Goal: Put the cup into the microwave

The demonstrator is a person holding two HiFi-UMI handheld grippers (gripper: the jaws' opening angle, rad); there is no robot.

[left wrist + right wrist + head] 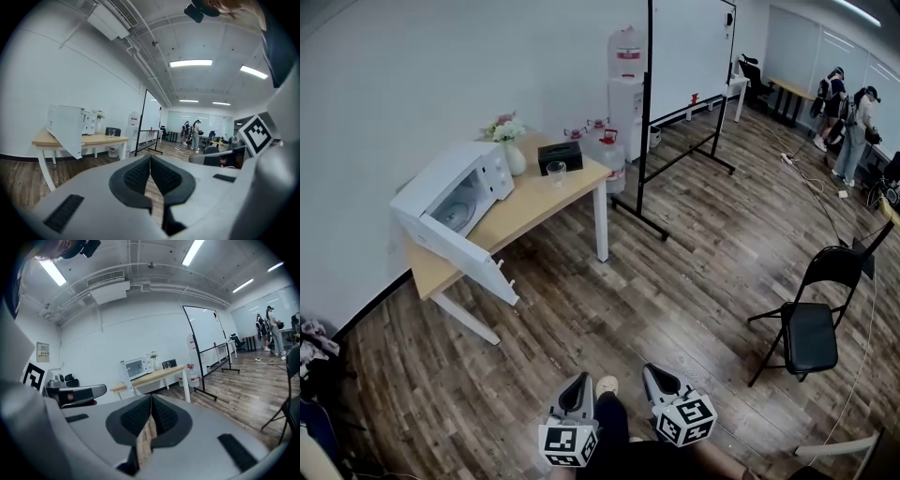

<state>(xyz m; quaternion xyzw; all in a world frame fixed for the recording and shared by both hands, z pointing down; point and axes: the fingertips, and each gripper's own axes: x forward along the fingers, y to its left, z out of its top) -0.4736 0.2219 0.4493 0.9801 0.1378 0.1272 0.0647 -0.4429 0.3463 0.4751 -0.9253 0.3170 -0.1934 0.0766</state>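
A clear glass cup stands on the wooden table, to the right of the white microwave, whose door hangs open toward the room. Both grippers are low in the head view, several steps from the table. My left gripper is shut and holds nothing, and so is my right gripper. In the left gripper view the cup and the microwave lie far ahead of the left gripper. The right gripper view shows the cup and the microwave well beyond the right gripper.
A black box and a vase of flowers share the table. A water dispenser and a rolling whiteboard stand behind it. A black folding chair is at the right. Two people stand far back.
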